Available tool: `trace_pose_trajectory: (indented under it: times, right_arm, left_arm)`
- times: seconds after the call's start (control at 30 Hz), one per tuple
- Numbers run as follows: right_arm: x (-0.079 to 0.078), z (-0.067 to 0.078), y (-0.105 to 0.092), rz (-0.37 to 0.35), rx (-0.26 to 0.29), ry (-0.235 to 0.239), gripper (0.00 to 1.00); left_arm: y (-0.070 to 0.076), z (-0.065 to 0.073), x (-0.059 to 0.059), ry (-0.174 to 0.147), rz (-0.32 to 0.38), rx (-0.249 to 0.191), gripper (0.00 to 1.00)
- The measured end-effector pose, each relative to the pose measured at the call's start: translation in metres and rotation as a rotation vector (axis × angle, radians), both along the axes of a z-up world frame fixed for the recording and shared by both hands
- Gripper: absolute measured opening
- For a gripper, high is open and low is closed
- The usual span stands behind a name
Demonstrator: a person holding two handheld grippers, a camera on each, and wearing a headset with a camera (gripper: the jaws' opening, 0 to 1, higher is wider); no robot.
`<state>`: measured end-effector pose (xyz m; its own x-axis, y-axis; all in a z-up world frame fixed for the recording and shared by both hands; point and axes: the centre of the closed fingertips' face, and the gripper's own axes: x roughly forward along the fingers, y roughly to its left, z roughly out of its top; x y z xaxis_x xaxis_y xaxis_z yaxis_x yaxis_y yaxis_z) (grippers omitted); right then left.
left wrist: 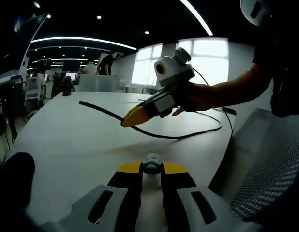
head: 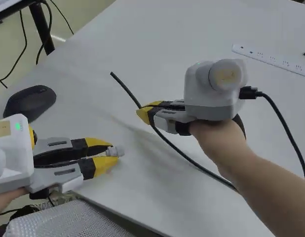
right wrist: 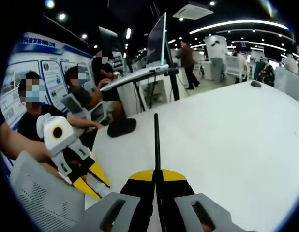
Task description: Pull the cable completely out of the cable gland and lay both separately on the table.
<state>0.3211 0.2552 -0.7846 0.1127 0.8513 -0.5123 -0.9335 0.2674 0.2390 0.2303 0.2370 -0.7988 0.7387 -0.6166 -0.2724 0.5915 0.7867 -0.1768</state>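
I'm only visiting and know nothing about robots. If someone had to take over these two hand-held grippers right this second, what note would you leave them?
Left gripper: shut on the small cable gland, near the table's front edge.
Right gripper: shut on the black cable. One end sticks out ahead of the jaws and the rest trails back over the table.
Done: the cable looks fully out of the gland, and the two are apart, one in each gripper.
Left: lay the gland and the cable down on the table in separate spots, then open both grippers.
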Motion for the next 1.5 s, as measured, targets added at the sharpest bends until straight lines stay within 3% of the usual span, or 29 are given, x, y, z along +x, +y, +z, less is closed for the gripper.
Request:
trace_pose_trajectory:
  times: [0.23,0.47,0.57,0.63,0.73,0.8,0.87,0.97,1.07,1.23,1.4,1.5]
  right_arm:
    - [0.004,-0.016,0.012,-0.029,-0.01,0.019,0.0]
    - [0.012,-0.029,0.016,-0.063,-0.024,0.013,0.0]
    - [0.014,-0.032,0.017,-0.036,-0.051,-0.053,0.0]
    - [0.012,-0.033,0.019,-0.019,-0.057,-0.068,0.0]
    - [0.015,-0.034,0.02,0.007,-0.083,-0.162,0.0]
    - [0.017,-0.033,0.022,0.001,-0.079,-0.181,0.05]
    - [0.016,-0.034,0.023,-0.002,-0.07,-0.153,0.08]
    - [0.019,-0.035,0.024,-0.005,-0.069,-0.16,0.13]
    - [0.019,-0.034,0.025,-0.011,-0.064,-0.16,0.25]
    - [0.023,-0.036,0.023,-0.034,-0.063,-0.164,0.39]
    - [0.023,-0.032,0.022,-0.052,-0.054,-0.168,0.55]
    - [0.025,-0.028,0.024,-0.071,-0.023,-0.15,0.77]
  left_arm:
    - [0.001,-0.009,-0.003,0.013,0.017,-0.001,0.15]
    - [0.002,-0.011,-0.001,-0.007,0.027,-0.002,0.15]
    - [0.003,-0.011,0.0,-0.017,0.035,-0.001,0.15]
    - [0.003,-0.011,0.0,-0.02,0.041,-0.004,0.15]
    - [0.004,-0.011,0.001,-0.022,0.049,-0.024,0.15]
    - [0.004,-0.011,0.001,-0.028,0.05,-0.023,0.15]
    - [0.003,-0.011,0.002,-0.023,0.044,-0.017,0.16]
    - [0.004,-0.01,0.004,-0.023,0.053,-0.025,0.18]
    - [0.003,-0.008,0.005,-0.03,0.067,-0.047,0.37]
    - [0.005,-0.007,0.009,-0.037,0.1,-0.047,0.44]
    - [0.008,0.0,0.015,-0.051,0.12,-0.067,0.71]
    - [0.005,0.004,0.016,-0.065,0.107,-0.064,0.75]
